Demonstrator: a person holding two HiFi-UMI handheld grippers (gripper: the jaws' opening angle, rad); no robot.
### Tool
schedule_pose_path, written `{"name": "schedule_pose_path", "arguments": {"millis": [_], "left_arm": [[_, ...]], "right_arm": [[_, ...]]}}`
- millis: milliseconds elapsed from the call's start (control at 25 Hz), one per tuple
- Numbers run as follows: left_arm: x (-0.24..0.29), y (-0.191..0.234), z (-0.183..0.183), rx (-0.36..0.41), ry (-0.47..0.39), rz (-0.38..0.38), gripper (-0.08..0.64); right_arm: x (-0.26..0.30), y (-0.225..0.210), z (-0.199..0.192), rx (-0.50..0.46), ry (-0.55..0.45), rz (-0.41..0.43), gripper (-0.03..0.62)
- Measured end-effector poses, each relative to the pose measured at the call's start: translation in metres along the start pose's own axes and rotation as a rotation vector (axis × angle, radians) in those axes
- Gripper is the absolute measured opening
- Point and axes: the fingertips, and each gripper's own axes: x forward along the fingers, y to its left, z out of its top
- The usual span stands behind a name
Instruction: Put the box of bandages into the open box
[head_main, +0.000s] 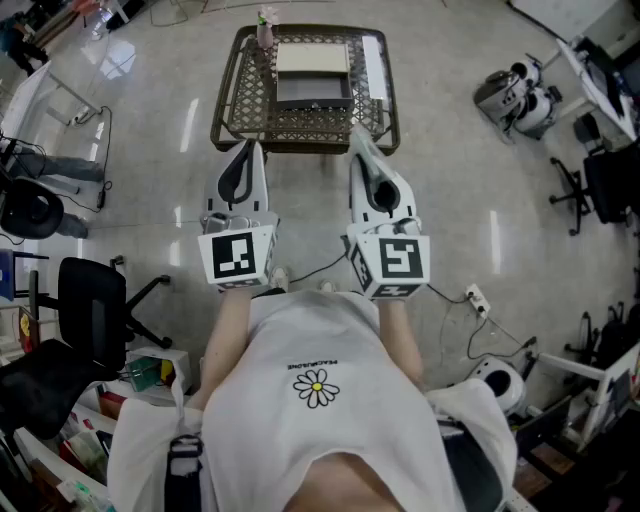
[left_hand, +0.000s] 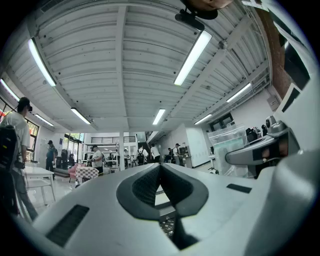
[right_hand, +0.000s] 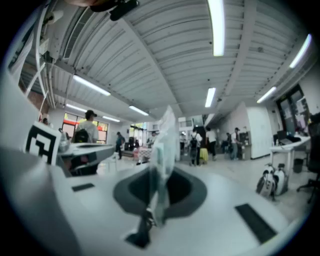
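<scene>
The open box (head_main: 313, 92), dark inside with a beige lid (head_main: 312, 57) behind it, sits on a low mesh table (head_main: 300, 140) ahead of me. Both grippers are held side by side just short of the table's near edge, pointing at it. My right gripper (head_main: 356, 135) is shut on a thin, pale, partly see-through thing that stands edge-on and blurred between the jaws (right_hand: 155, 175); I take it for the box of bandages (right_hand: 162, 145). My left gripper (head_main: 243, 150) is shut with nothing in it (left_hand: 160, 167); table mesh (left_hand: 167, 227) shows through the gap below its tips.
A pink bottle (head_main: 265, 30) stands at the table's far left corner and a long white strip (head_main: 372, 65) lies along its right side. An office chair (head_main: 85, 300) stands to my left. A power strip (head_main: 475, 298) with cables lies on the floor at right. People stand far off (left_hand: 95, 157).
</scene>
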Motion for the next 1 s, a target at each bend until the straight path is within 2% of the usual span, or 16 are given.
{"name": "schedule_pose_path", "arguments": {"millis": [480,760,1000], "left_arm": [[-0.001,-0.006,0.000,0.001,0.006,0.033,0.023],[-0.013,-0.020,0.001,0.015,-0.019,0.074,0.023],[-0.017,-0.029,-0.002,-0.009,-0.038,0.098,0.023]], "right_arm": [[-0.009,-0.010,-0.006,-0.022,0.001,0.034,0.044],[-0.023,-0.016,-0.009,-0.083,0.001,0.070,0.044],[-0.033,-0.024,-0.020,-0.123,0.018,0.080,0.044]]}}
